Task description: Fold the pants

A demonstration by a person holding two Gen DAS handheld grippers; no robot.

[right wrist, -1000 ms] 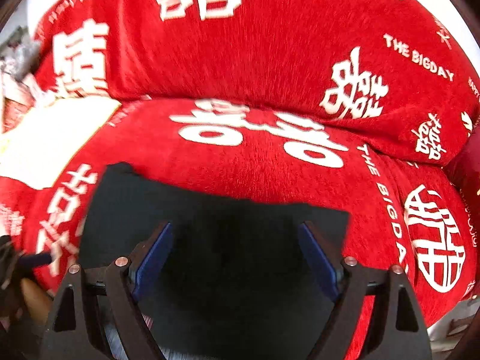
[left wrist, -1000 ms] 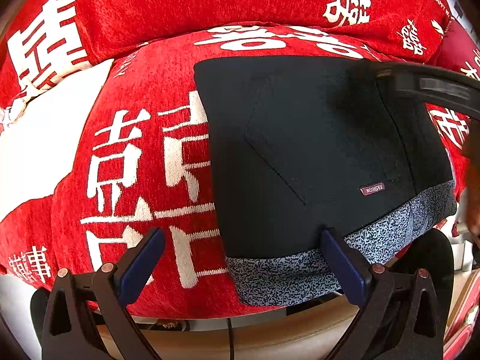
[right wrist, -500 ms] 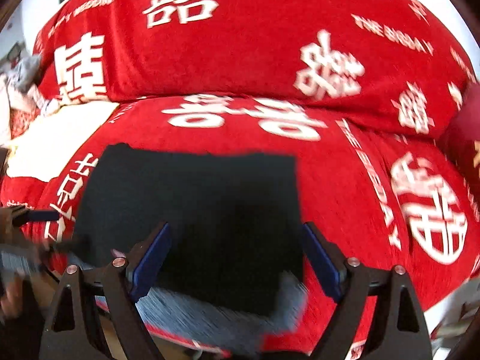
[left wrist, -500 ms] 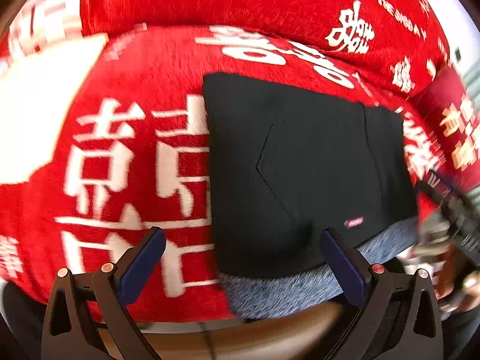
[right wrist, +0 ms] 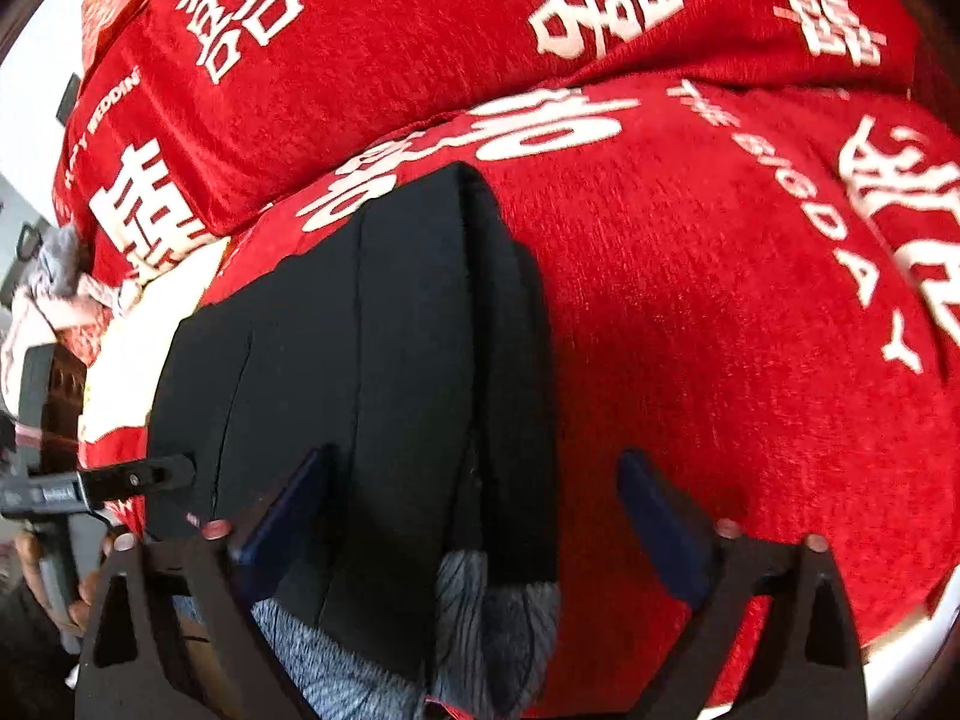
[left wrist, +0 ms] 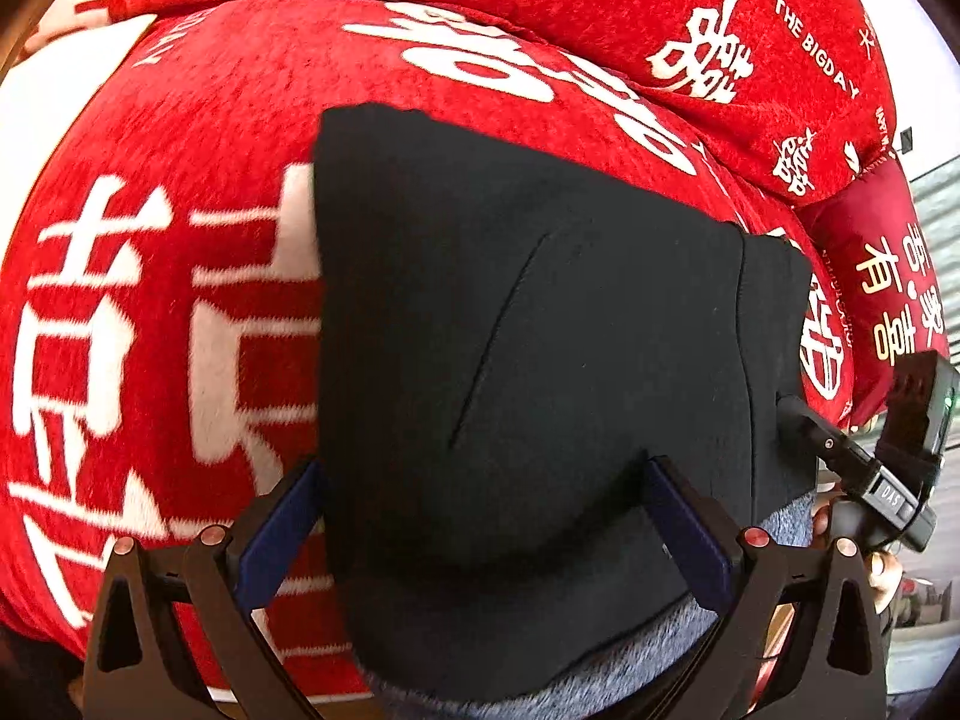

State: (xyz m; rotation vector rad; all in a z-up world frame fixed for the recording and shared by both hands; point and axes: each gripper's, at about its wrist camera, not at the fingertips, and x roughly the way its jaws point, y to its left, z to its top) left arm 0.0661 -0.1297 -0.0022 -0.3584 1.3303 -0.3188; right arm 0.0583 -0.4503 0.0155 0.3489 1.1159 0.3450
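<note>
Black pants (left wrist: 540,360), folded into a thick rectangle, grey lining showing at near edge; lying on red sofa cover (left wrist: 198,138).
Left gripper (left wrist: 480,516) and right gripper (right wrist: 474,510): jaws wide apart above pants, right's just opening; maroon cushion (left wrist: 882,276) beside.

"THE BIGDAY" is printed in white capitals on the red back cushion (left wrist: 600,6), at the far right in the left wrist view. Large white double-happiness characters are woven across the red seat cover (left wrist: 180,192). Gold Chinese characters, among them 有 and 喜, are printed on a darker red pillow (left wrist: 882,276) at the right. "DAS" is marked on the right gripper (left wrist: 864,468). In the right wrist view, "THE BIGDAY" is read again on the seat, and part of "WEDDIN" on the back cushion at far left.
</note>
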